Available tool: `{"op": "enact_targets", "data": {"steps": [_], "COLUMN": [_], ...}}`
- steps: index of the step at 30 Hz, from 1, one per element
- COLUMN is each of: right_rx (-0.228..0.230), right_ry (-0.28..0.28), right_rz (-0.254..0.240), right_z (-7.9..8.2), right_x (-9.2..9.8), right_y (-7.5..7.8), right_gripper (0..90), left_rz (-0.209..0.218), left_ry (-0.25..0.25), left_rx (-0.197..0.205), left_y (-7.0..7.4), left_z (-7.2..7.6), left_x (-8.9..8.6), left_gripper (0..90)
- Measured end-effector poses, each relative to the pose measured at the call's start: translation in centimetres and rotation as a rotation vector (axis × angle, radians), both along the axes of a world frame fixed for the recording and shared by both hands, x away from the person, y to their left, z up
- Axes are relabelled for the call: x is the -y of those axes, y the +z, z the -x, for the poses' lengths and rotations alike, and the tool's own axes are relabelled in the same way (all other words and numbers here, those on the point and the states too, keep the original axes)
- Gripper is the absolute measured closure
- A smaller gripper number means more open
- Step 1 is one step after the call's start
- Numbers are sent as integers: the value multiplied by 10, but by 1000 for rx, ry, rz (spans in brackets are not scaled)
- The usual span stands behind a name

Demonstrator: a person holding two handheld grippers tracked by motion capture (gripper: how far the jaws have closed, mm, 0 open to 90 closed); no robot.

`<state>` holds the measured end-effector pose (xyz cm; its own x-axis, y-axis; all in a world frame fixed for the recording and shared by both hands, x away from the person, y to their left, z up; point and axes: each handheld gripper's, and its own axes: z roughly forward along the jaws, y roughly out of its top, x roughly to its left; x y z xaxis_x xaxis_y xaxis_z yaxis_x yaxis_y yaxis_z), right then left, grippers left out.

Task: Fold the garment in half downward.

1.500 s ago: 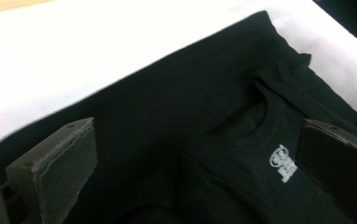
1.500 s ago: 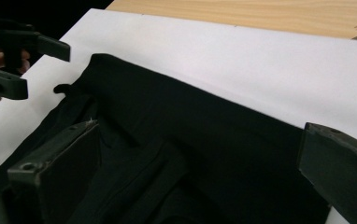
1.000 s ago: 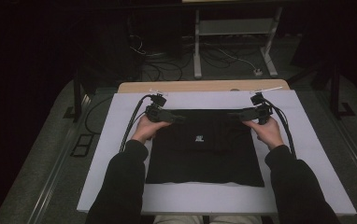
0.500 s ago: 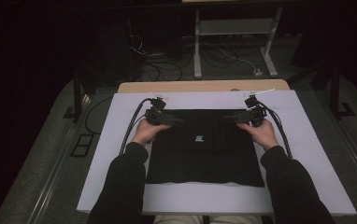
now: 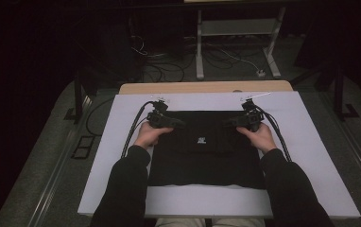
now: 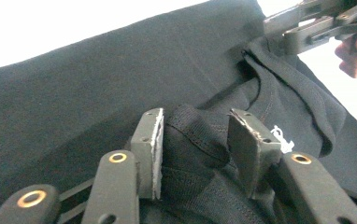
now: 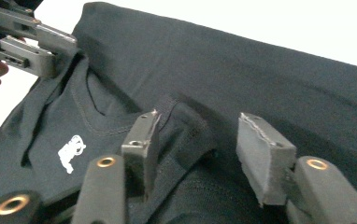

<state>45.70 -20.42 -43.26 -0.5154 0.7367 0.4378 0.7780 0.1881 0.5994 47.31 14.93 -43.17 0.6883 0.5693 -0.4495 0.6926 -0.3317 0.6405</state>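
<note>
A black shirt with a small white logo lies flat on the white table top. My left gripper rests on its upper left part. In the left gripper view, the left gripper has a raised fold of the shirt pinched between its pads. My right gripper is on the upper right part. The right gripper view shows the right gripper open; a fold of the shirt leans on one pad and a gap separates it from the other.
A wooden strip runs along the table's far edge. Cables trail from both grippers over the white top. Beyond the table, a metal stand and floor wiring sit in the dark. Each gripper view shows the other gripper nearby.
Both grippers have moved inward toward the shirt's middle, the right one further, drawing the shirt's upper sides in with them.
</note>
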Motion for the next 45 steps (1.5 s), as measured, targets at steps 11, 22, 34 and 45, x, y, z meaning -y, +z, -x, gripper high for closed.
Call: {"op": "enact_targets", "data": {"steps": [11, 22, 34, 45], "right_rx": [-11, 45, 68, 84], "right_ry": [10, 55, 69, 104], "right_rz": [-8, 9, -80, -104], "right_z": [-2, 5, 21, 40], "right_x": [-9, -20, -13, -8], "right_y": [-7, 6, 27, 27], "right_gripper": [704, 845, 846, 846], "left_rz": [21, 79, 69, 95], "left_ry": [-18, -56, -58, -46], "left_rx": [-11, -40, -14, 13], "left_y": [0, 7, 21, 19], "left_z": [1, 3, 22, 44], "left_x": [1, -4, -7, -18], "left_gripper": [781, 874, 877, 878]}}
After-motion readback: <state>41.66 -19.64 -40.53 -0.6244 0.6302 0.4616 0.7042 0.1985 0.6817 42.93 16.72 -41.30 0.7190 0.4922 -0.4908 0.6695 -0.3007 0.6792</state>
